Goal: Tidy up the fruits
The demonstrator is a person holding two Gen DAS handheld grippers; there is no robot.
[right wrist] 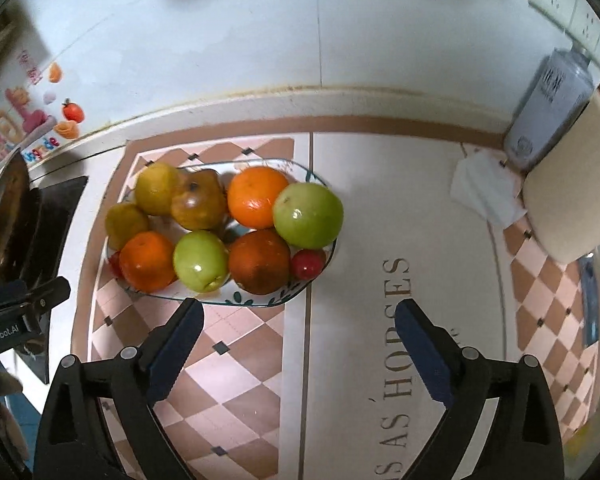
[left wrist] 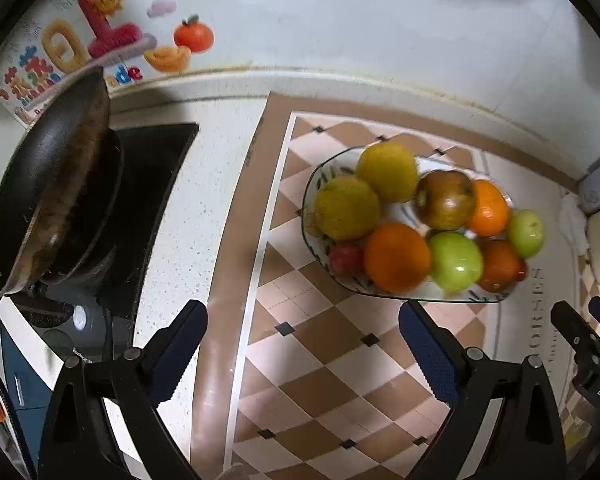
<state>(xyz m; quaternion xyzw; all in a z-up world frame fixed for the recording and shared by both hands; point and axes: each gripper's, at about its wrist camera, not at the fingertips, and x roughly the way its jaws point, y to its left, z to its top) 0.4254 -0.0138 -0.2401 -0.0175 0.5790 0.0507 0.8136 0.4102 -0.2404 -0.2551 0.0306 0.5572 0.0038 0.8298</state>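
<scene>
left tongs (left wrist: 302, 326) agape | right tongs (right wrist: 299, 324) agape | fruit plate (right wrist: 260, 300) full

We see a dark frying pan (left wrist: 52, 184) tilted on a black stove (left wrist: 148, 200) at the left, colourful stickers (left wrist: 100, 36) on the white wall behind it, a checkered mat (right wrist: 236, 364) across the counter, and a pale bottle (right wrist: 548, 108) in the right corner beside crumpled white paper (right wrist: 484, 192).
</scene>
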